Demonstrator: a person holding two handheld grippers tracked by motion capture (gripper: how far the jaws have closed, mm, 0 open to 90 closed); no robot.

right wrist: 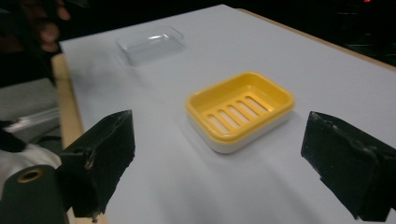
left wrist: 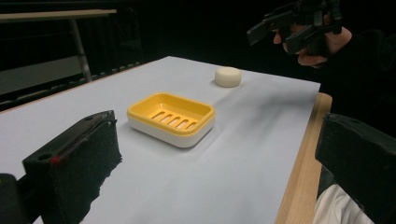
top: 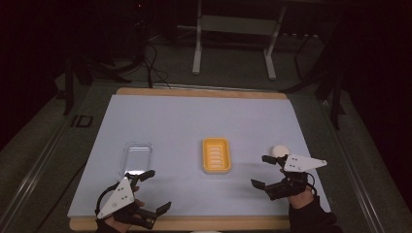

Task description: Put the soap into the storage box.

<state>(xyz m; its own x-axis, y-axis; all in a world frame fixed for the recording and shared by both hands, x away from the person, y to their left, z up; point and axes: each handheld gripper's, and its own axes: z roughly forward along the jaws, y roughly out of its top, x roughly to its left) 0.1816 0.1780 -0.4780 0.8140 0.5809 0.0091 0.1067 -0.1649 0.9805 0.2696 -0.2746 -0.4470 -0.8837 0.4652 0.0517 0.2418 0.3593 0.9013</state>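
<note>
The round white soap bar (top: pixel 280 150) at the far right looks small, hard and maybe slippery; grab its sides. Both tongs, left (top: pixel 149 190) and right (top: pixel 263 171), are wide apart, holding nothing.

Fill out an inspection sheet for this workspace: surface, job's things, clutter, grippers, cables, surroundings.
Surface: pale sheet laid over a wooden board, flat, no spills seen.
Job's things: yellow slotted soap dish at the centre, nothing in it; round white soap bar to its right, on the sheet; clear plastic lid to its left, apart from the dish.
Clutter: nothing seen.
Grippers: left gripper open, holding nothing, near the front edge by the lid; right gripper open, holding nothing, just in front of the soap bar.
Cables: black cable looping from the left gripper; dark cables on the floor beyond the table.
Surroundings: dim room; grey metal stand behind the table.
</note>
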